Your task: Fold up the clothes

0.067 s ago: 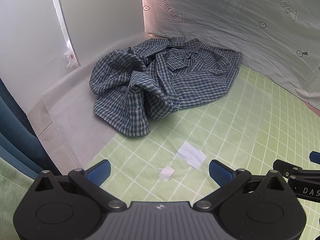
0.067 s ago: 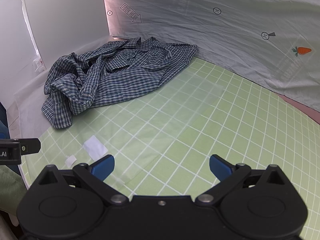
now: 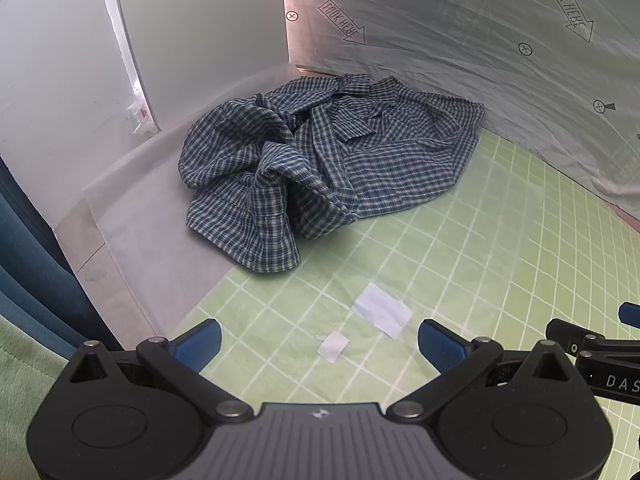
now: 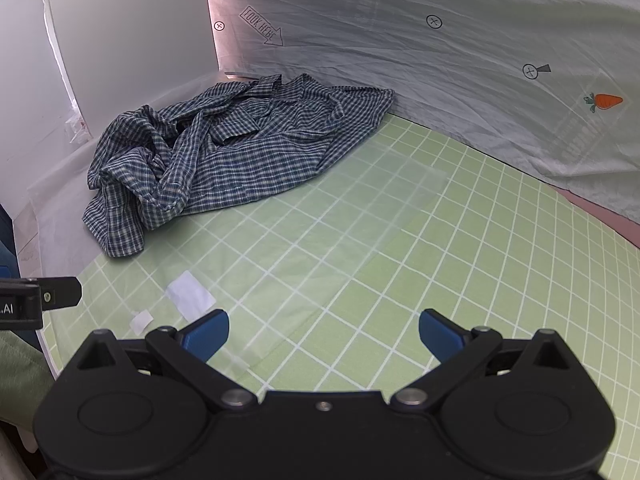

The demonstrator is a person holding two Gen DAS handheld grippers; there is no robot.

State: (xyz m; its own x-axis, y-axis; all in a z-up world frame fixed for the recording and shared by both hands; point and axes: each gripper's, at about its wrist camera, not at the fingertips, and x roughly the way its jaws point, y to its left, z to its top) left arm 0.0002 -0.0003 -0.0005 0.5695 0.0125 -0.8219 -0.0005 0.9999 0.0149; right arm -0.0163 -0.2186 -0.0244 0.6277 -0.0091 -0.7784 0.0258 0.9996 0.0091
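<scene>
Shirt (image 3: 320, 168) lies crumpled beneath sheet (image 3: 460, 60) printed, seemingly mirrored, "LOOK HERE".

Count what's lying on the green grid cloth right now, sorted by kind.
Checked shirt: 1, crumpled
White paper scraps: 2, a larger one and a smaller one
Total: 3

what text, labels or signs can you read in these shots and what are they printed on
"LOOK HERE", mirrored, inside arrow outlines on the white printed backdrop sheet; several arrows show in both views.
"DAS", cut off by the frame edge, on the black body of the right hand-held gripper.
".AI", start cut off, on the black body of the left hand-held gripper.
Small circled cross marks and orange carrot pictures on the same sheet; no words.
The blue checked crumpled shirt: no readable label.
</scene>
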